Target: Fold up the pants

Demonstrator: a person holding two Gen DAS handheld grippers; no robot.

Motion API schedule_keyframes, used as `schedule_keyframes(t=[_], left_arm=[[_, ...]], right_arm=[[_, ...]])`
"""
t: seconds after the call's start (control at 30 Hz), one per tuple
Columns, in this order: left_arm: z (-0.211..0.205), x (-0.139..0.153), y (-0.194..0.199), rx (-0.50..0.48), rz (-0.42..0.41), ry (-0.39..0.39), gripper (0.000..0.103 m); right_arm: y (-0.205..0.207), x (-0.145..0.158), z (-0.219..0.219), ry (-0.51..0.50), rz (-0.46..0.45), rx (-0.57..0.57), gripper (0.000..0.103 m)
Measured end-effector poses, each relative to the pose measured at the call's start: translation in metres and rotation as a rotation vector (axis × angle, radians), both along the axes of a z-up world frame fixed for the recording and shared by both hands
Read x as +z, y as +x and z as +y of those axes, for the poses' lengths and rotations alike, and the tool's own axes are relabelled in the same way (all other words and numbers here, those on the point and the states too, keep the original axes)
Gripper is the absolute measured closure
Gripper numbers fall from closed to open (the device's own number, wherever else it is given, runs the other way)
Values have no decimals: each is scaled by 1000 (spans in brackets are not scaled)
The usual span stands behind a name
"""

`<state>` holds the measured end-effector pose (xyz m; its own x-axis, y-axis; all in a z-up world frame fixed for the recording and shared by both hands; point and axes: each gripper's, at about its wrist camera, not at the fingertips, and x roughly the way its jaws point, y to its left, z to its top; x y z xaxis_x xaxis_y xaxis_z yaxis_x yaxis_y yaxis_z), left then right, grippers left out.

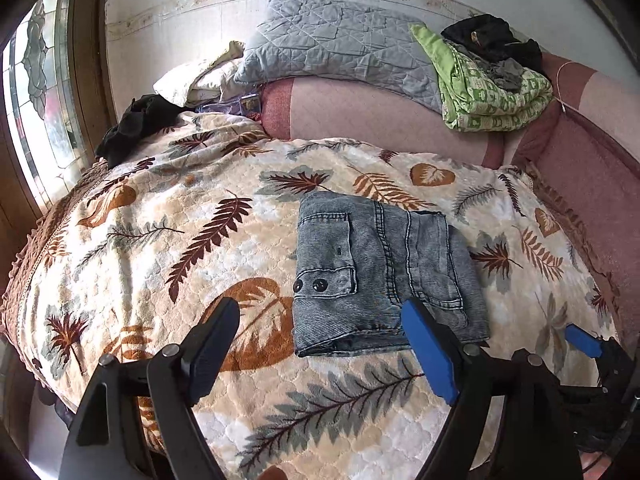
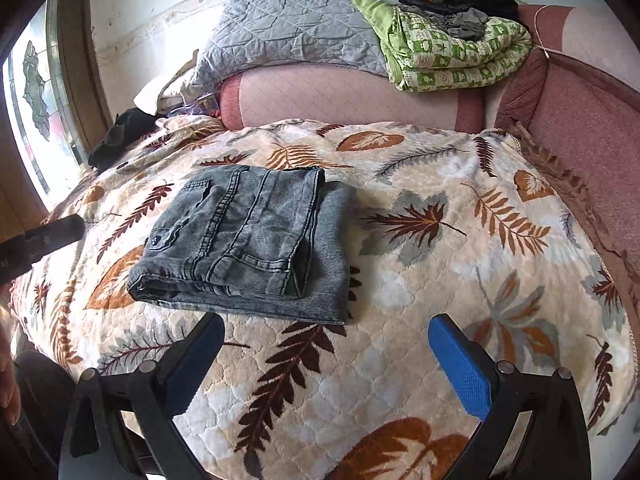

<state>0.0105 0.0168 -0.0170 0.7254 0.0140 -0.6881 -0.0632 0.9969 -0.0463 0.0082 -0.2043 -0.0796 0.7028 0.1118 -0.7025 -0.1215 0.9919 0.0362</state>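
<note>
The grey-blue denim pants [image 1: 376, 272] lie folded into a compact rectangle on the leaf-patterned blanket [image 1: 160, 240]. In the right wrist view the pants [image 2: 248, 240] sit left of centre on that blanket [image 2: 440, 240]. My left gripper [image 1: 320, 320] is open and empty, held just in front of the pants' near edge. My right gripper [image 2: 326, 330] is open and empty, to the right of and in front of the pants. The right gripper also shows at the right edge of the left wrist view [image 1: 588, 344]. A left fingertip [image 2: 52, 236] shows at the left edge of the right wrist view.
A pink bolster [image 1: 380, 120] lies behind the blanket, with a grey quilted pillow [image 1: 340, 44], a green folded quilt [image 1: 492, 92] and dark clothes [image 1: 492, 40] on it. A black garment [image 1: 132, 128] lies at the far left by the window [image 1: 44, 92].
</note>
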Motion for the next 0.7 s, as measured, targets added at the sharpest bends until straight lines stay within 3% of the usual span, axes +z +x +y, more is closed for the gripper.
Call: schedule_keyframes(t=[0.7], left_arm=[[-2, 2, -28, -4, -14, 13, 16]], right_arm=[[-15, 4, 12, -41, -41, 6, 0]])
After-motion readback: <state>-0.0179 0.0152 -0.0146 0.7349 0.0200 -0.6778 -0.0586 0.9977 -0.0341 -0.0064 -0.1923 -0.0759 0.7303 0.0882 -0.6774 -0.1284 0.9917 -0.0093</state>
